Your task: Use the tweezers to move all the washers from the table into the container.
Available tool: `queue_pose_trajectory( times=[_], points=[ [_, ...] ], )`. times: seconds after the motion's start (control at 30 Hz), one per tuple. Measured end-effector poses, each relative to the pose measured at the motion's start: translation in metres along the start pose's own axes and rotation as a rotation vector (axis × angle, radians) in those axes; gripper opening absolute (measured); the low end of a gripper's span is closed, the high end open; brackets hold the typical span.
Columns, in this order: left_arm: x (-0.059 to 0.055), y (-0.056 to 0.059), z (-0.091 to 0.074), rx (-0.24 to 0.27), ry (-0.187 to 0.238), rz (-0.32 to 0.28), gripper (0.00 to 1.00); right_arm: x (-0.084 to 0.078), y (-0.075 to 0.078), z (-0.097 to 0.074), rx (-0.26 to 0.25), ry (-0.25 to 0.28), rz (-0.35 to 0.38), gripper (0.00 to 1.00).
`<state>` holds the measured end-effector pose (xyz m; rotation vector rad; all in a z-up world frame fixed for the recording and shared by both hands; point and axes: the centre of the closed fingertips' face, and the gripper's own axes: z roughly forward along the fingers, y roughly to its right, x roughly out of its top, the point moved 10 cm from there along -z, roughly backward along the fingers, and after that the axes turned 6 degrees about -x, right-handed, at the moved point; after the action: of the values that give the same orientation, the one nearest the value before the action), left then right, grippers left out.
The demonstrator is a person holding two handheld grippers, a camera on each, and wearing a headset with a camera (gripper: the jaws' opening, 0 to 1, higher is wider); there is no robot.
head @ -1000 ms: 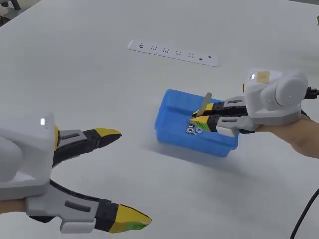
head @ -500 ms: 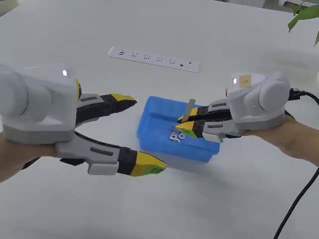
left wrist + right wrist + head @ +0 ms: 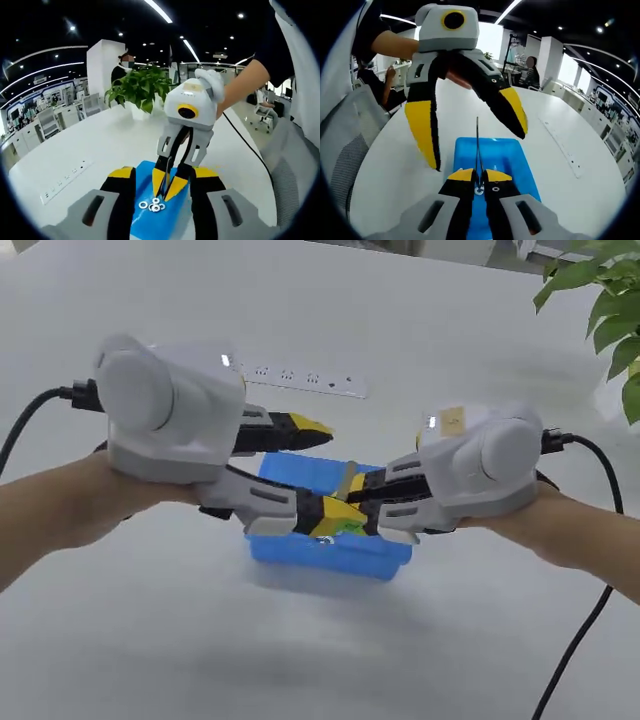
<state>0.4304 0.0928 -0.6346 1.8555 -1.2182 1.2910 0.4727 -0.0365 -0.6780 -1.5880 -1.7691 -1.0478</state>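
Note:
A blue container [image 3: 300, 548] sits on the white table [image 3: 150, 640], with several washers [image 3: 152, 204] lying inside it. My right gripper [image 3: 358, 490] is shut on grey tweezers [image 3: 347, 478], and their tips hang over the container. In the right gripper view the tweezers [image 3: 477, 145] stick out from the right gripper [image 3: 479, 175] above the blue container [image 3: 505, 160]. My left gripper [image 3: 328, 472] stands open and faces the right one, with one finger on each side of the tweezers. The left gripper view has the left gripper [image 3: 164, 175] wide apart around the right gripper [image 3: 167, 187].
A white power strip [image 3: 300, 380] lies behind the container. A green plant [image 3: 600, 310] stands at the far right. A black cable [image 3: 590, 640] trails from the right gripper. A person [image 3: 122, 70] stands in the background.
My left gripper has risen and swung right, from the near left of the table to over the container, facing the right gripper. The right gripper kept hold of the tweezers.

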Motion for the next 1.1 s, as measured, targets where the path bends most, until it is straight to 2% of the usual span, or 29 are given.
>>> queue_pose_trajectory(
  times=[0.13,0.27,0.4,0.47,0.6,0.7,0.83,0.97,1.1],
  points=[
    [0.003,-0.002,0.0,-0.02,0.005,0.009,0.26,0.0,0.0,0.0,0.005,-0.001,-0.007,0.08],
    [0.005,-0.002,-0.002,-0.038,-0.002,0.031,0.2,-0.001,0.0,0.001,0.008,-0.004,-0.008,0.08],
    [0.003,-0.001,-0.004,-0.058,-0.049,0.066,0.15,0.0,0.001,0.002,0.008,-0.007,-0.016,0.08],
    [0.004,0.001,-0.006,-0.067,-0.043,0.067,0.12,0.001,0.0,0.001,0.007,-0.006,-0.018,0.08],
    [0.01,0.005,-0.008,-0.079,-0.024,0.081,0.07,0.005,-0.001,0.0,0.008,-0.009,-0.03,0.08],
    [0.011,0.008,-0.01,-0.095,-0.031,0.098,0.07,0.008,-0.003,-0.002,0.01,-0.013,-0.047,0.08],
    [0.014,0.012,-0.016,-0.111,-0.05,0.168,0.06,0.013,-0.009,-0.005,0.021,-0.018,-0.075,0.08],
    [0.018,0.016,-0.021,-0.103,-0.055,0.204,0.05,0.018,-0.01,-0.008,0.019,-0.018,-0.094,0.08],
    [0.024,0.018,-0.029,-0.079,-0.037,0.225,0.05,0.027,-0.01,-0.016,-0.003,-0.014,-0.126,0.08]
  ],
)
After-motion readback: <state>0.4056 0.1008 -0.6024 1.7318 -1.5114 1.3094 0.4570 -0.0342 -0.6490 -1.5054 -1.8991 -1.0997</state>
